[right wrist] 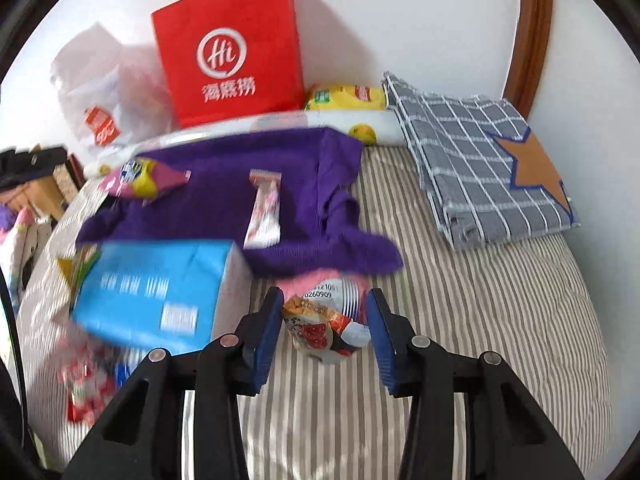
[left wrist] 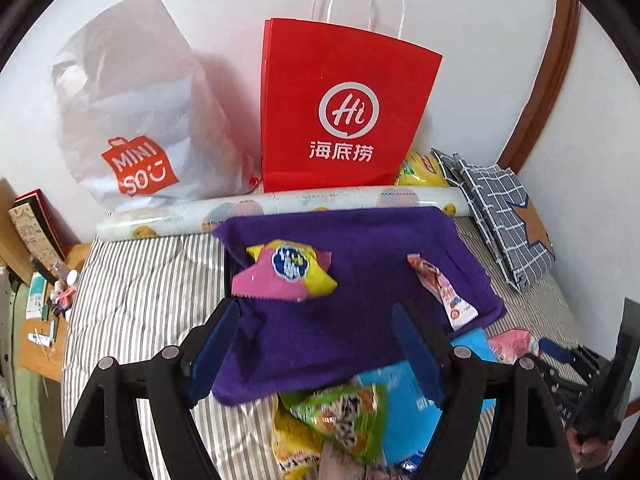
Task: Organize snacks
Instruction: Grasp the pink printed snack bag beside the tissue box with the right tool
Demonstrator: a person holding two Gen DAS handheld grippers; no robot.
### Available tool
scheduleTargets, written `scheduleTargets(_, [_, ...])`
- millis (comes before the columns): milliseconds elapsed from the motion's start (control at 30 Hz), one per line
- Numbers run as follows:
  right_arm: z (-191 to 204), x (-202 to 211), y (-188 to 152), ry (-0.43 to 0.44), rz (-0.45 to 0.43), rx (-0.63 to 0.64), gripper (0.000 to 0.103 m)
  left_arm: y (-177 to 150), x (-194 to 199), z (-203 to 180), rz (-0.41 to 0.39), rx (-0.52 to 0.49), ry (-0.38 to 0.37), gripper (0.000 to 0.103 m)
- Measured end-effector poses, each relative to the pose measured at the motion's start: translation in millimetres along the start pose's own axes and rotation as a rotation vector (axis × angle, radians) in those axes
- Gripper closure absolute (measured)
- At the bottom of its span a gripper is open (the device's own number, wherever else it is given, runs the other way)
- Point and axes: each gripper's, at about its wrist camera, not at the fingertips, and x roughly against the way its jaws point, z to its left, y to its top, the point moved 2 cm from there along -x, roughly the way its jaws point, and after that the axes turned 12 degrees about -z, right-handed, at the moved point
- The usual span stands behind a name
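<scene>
On my right the striped bed (right wrist: 480, 320) lies free up to the folded checked cloth (right wrist: 476, 168). On my left the blue box (right wrist: 156, 288) and purple cloth (right wrist: 224, 208) crowd it; the red bag (right wrist: 232, 52) blocks the wall.

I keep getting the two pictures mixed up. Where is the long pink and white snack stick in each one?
Left wrist view: the snack stick lies right of centre, on the purple cloth's right side.
Right wrist view: the snack stick lies near the centre, on the same cloth.
Shared landmark: the red paper bag against the wall.
</scene>
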Motion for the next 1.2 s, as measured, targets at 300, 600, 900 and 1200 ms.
scheduleTargets(300, [-13.3, 21.6, -25.2, 0.014, 0.002, -0.049, 0.047, -22.3, 24.5, -6.9, 0.007, 0.005, 0.011, 0.025])
scheduleTargets(600, [-4.2, -6.6, -13.7, 0.044, -0.004, -0.001, 0.044, -34.3, 42.6, -1.3, 0.004, 0.008, 0.058, 0.025])
scheduleTargets(900, [-5.0, -22.3, -30.3, 0.012, 0.021, 0.057, 0.042, -46.6, 39.7, 14.6, 0.028, 0.035, 0.087, 0.025])
scheduleTargets(1200, [-6.7, -28.7, -32.2, 0.038, 0.015, 0.014, 0.051, -66.3, 41.3, 32.2, 0.049, 0.058, 0.106, 0.025])
